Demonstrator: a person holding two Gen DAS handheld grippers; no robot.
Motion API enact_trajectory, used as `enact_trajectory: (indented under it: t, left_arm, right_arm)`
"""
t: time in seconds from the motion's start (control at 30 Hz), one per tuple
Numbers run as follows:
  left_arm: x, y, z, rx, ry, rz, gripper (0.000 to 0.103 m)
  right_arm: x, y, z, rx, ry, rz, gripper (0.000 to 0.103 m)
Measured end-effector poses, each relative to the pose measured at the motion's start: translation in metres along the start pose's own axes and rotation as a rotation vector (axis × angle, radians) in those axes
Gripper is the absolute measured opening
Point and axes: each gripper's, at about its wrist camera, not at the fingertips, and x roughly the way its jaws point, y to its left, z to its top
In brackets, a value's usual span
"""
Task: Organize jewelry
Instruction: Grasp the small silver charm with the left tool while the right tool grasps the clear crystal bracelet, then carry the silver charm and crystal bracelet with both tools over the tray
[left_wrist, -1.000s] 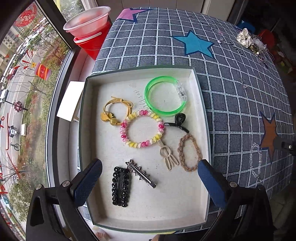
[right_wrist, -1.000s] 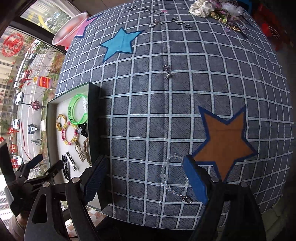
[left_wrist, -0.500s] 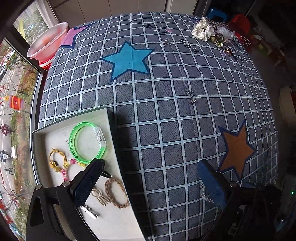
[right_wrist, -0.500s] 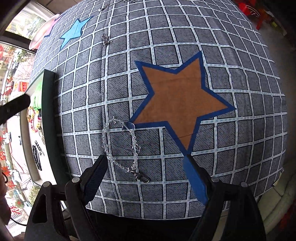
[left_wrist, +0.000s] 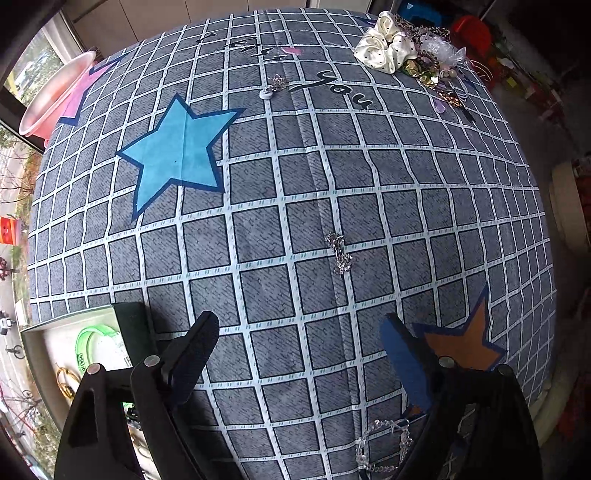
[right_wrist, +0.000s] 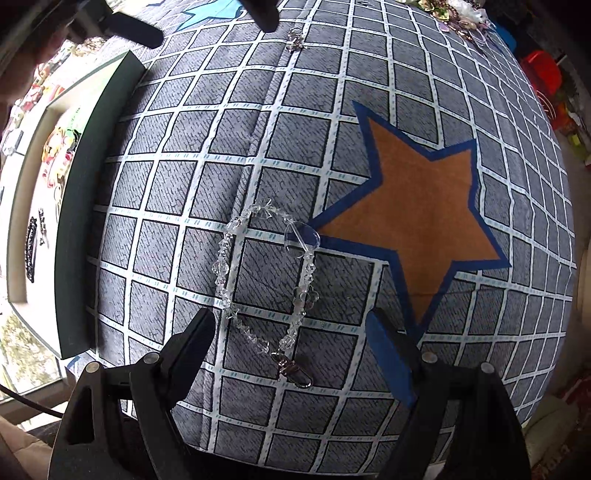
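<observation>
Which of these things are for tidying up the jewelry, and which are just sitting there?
For the job:
- clear bead bracelet, lying between the open right gripper fingers
- tray with sorted pieces
- small silver piece, ahead of the open left gripper
- pile of scrunchies and trinkets

Just lying about:
- pink bowl
- star tablecloth
</observation>
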Motion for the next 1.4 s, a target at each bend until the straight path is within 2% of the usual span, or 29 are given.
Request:
enact_trajectory:
  t: [0.03,0.07,0.1,0.3,0.37,0.4,0.5,0.57,0.6,0.63,0.67,0.7,0.73,0.83,0.93,1.03,1.13,1.3,1.4]
  left_arm:
    - [0.003,-0.003,0.004,0.009,-0.003,-0.001,0.091]
    - [0.006,-0.007,0.007,0.021,0.002,-0.001,0.081]
    - [0.011,-0.009,0.011,0.033,0.018,-0.006,0.078]
    - [0.025,-0.023,0.022,0.079,0.034,-0.006,0.076]
    - [0.032,-0.033,0.027,0.097,0.048,-0.010,0.060]
    - [0.034,-0.035,0.028,0.099,0.058,-0.014,0.060]
    - [0.041,-0.045,0.033,0.104,0.059,-0.003,0.056]
    - [0.042,-0.050,0.035,0.117,0.053,-0.002,0.038]
    - [0.042,-0.049,0.035,0.124,0.055,-0.009,0.033]
    - [0.044,-0.055,0.038,0.127,0.059,-0.019,0.020]
    - [0.044,-0.056,0.039,0.126,0.063,-0.029,0.014]
    - [0.044,-0.055,0.039,0.122,0.064,-0.037,0.014]
    - [0.044,-0.056,0.039,0.120,0.062,-0.043,0.009]
    - [0.034,-0.050,0.031,0.115,0.047,-0.071,0.007]
    - [0.017,-0.041,0.019,0.118,0.031,-0.094,0.007]
    - [0.003,-0.036,0.008,0.121,0.019,-0.111,0.007]
    - [-0.007,-0.032,-0.001,0.124,0.012,-0.125,0.007]
    - [-0.009,-0.038,-0.005,0.139,0.007,-0.098,0.007]
    - [-0.020,-0.026,-0.011,0.150,-0.005,-0.069,0.007]
  right_arm:
    - [0.002,0.005,-0.001,-0.011,-0.007,-0.009,0.086]
    - [0.003,0.010,-0.002,-0.019,-0.014,-0.015,0.086]
    - [0.004,0.012,-0.002,-0.023,-0.019,-0.019,0.086]
    - [0.009,0.018,0.004,-0.010,-0.038,-0.023,0.082]
    - [0.008,0.013,0.004,-0.007,-0.042,-0.024,0.077]
    - [0.008,0.010,0.004,-0.006,-0.043,-0.025,0.075]
    - [0.005,0.006,0.005,-0.003,-0.043,-0.026,0.066]
    - [0.001,-0.003,0.009,-0.005,-0.040,-0.024,0.054]
    - [0.000,-0.003,0.010,-0.004,-0.038,-0.025,0.051]
    - [-0.001,-0.005,0.011,-0.002,-0.036,-0.025,0.045]
    - [-0.003,-0.011,0.015,0.000,-0.034,-0.022,0.036]
    - [-0.009,-0.025,0.023,0.003,-0.034,-0.023,0.029]
    - [-0.009,-0.026,0.025,0.009,-0.032,-0.020,0.018]
    - [-0.014,-0.044,0.036,0.057,-0.024,0.028,0.017]
    - [-0.019,-0.067,0.043,0.134,-0.025,0.109,0.007]
    - [-0.019,-0.091,0.047,0.217,-0.015,0.187,0.006]
    - [-0.023,-0.107,0.044,0.266,-0.013,0.227,0.006]
    - [-0.032,-0.133,0.040,0.323,-0.021,0.259,0.006]
    - [-0.038,-0.145,0.027,0.361,-0.026,0.280,0.006]
